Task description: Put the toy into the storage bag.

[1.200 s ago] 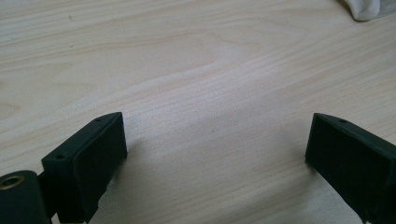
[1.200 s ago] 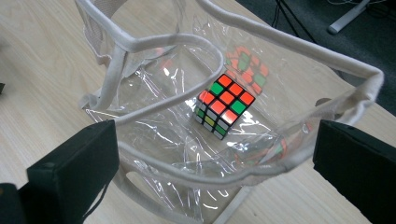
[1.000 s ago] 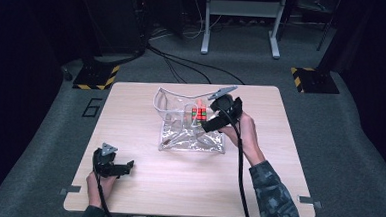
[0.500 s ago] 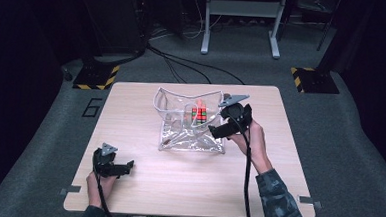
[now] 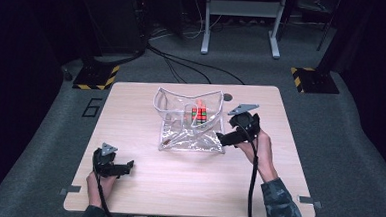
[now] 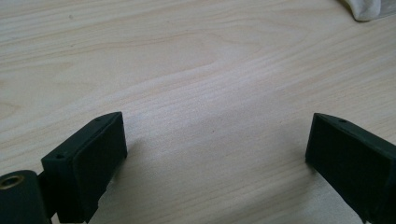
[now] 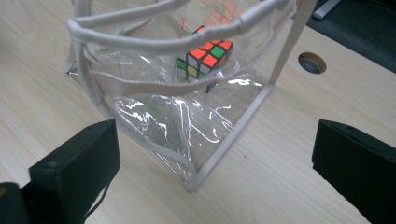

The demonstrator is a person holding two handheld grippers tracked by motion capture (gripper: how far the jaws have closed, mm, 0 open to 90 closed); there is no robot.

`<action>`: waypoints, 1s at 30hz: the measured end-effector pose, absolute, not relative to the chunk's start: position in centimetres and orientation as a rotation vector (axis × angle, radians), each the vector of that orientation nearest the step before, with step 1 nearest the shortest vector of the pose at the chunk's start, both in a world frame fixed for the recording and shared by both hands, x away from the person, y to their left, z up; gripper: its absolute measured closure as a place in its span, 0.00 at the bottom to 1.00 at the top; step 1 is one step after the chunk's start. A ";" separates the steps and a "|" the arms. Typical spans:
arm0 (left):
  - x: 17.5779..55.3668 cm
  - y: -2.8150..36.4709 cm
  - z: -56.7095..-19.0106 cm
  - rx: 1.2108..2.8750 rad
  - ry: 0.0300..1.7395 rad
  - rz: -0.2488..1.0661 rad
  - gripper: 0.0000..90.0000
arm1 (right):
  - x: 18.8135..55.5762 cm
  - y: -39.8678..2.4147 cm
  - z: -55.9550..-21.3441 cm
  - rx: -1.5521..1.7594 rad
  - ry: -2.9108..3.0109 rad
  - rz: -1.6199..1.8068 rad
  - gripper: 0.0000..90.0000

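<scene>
Where the wooden table (image 5: 146, 101) is crossed by its far middle, stands upright, mouth open: clear plastic bag (image 5: 190, 123) with white piping. Inside, toward its far right corner, rests a colour cube (image 5: 199, 113), orange and green faces showing. Just beside the bag's right near corner, apart from it, hovers the right gripper (image 5: 218, 138), jaws spread wide, nothing between. Well apart, near the front left edge, lies the left gripper (image 5: 129, 163), jaws likewise spread over bare wood.
</scene>
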State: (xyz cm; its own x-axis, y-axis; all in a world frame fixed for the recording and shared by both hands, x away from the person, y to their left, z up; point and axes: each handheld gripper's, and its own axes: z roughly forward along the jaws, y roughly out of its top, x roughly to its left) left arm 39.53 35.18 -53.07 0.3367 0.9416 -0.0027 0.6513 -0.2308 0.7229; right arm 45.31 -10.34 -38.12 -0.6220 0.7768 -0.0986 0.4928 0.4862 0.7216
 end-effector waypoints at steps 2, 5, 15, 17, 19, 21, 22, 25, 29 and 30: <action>39.5 35.2 -53.1 1.973 1.392 0.592 0.06 | 45.1 -10.8 -38.5 1.081 2.312 0.934 0.00; 39.6 35.2 -53.1 1.972 1.394 0.591 0.06 | 44.8 -11.6 -39.2 1.114 2.302 0.931 0.00; 39.6 35.2 -53.0 1.976 1.395 0.590 0.06 | 43.9 -14.0 -41.7 1.189 2.286 0.906 0.00; 39.6 35.2 -53.0 1.976 1.395 0.589 0.06 | 43.7 -14.4 -42.3 1.206 2.283 0.902 0.00; 39.6 35.2 -53.1 1.972 1.393 0.591 0.06 | 43.5 -14.8 -42.8 1.228 2.270 0.892 0.00; 39.6 35.2 -53.1 1.972 1.393 0.591 0.06 | 43.3 -15.3 -43.3 1.237 2.258 0.894 0.00; 39.6 35.2 -53.1 1.972 1.393 0.591 0.06 | 43.2 -15.4 -43.6 1.248 2.255 0.887 0.01; 39.6 35.2 -53.1 1.972 1.393 0.591 0.06 | 43.0 -15.9 -44.6 1.273 2.257 0.870 0.01; 39.6 35.2 -53.1 1.972 1.393 0.591 0.06 | 42.6 -16.6 -45.8 1.296 2.255 0.856 0.01; 39.6 35.2 -53.1 1.972 1.393 0.591 0.06 | 42.5 -16.7 -46.0 1.310 2.251 0.856 0.01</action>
State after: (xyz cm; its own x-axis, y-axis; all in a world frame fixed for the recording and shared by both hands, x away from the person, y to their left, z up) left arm 39.56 35.17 -53.07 0.3356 0.9420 -0.0037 0.6520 -0.2294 0.7227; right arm 42.54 -16.72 -46.04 -0.4824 0.8753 -0.0337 0.6319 0.3744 0.6786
